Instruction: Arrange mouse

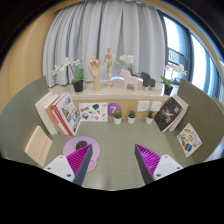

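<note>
A round lilac mat (pixel 76 148) lies on the grey table (pixel 118 140) by my left finger. A pale rounded shape (pixel 78 153) rests on it, perhaps the mouse; the left fingertip (pixel 86 158) hides part of it. My gripper (pixel 116 160) is open above the table, its magenta pads wide apart with only bare table between them. The right fingertip (pixel 147 160) stands well clear of the mat.
Books (pixel 64 112) lean at the left, with a tan board (pixel 38 145) nearer. More books (pixel 171 112) stand at the right. Small potted plants (pixel 131 116) and a purple card (pixel 113 107) line the back. A shelf holds a wooden hand (pixel 96 72).
</note>
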`<state>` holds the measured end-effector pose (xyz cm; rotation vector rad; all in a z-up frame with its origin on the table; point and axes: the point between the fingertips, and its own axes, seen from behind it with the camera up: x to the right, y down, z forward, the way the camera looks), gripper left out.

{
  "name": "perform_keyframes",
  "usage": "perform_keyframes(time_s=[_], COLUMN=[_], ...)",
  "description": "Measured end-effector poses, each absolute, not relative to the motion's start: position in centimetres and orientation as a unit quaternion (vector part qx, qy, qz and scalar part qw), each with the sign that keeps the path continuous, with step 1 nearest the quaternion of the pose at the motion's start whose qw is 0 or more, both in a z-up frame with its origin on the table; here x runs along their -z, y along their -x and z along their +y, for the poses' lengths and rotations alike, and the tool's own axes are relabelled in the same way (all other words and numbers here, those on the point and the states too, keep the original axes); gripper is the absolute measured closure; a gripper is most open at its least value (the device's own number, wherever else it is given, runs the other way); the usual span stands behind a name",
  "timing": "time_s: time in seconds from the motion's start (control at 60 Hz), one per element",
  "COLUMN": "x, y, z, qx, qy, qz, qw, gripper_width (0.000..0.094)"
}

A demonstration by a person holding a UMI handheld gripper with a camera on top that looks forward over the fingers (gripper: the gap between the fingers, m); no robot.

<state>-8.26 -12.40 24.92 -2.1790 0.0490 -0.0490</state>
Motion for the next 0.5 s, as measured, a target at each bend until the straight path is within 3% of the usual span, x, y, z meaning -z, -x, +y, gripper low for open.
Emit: perform_keyframes(time_s=[0.5], x=[-27.1], y=[0.0], z=[-20.5], qx=[0.013], qy=[0.879], qz=[0.036], qw=[0.476], gripper_width=[0.0083])
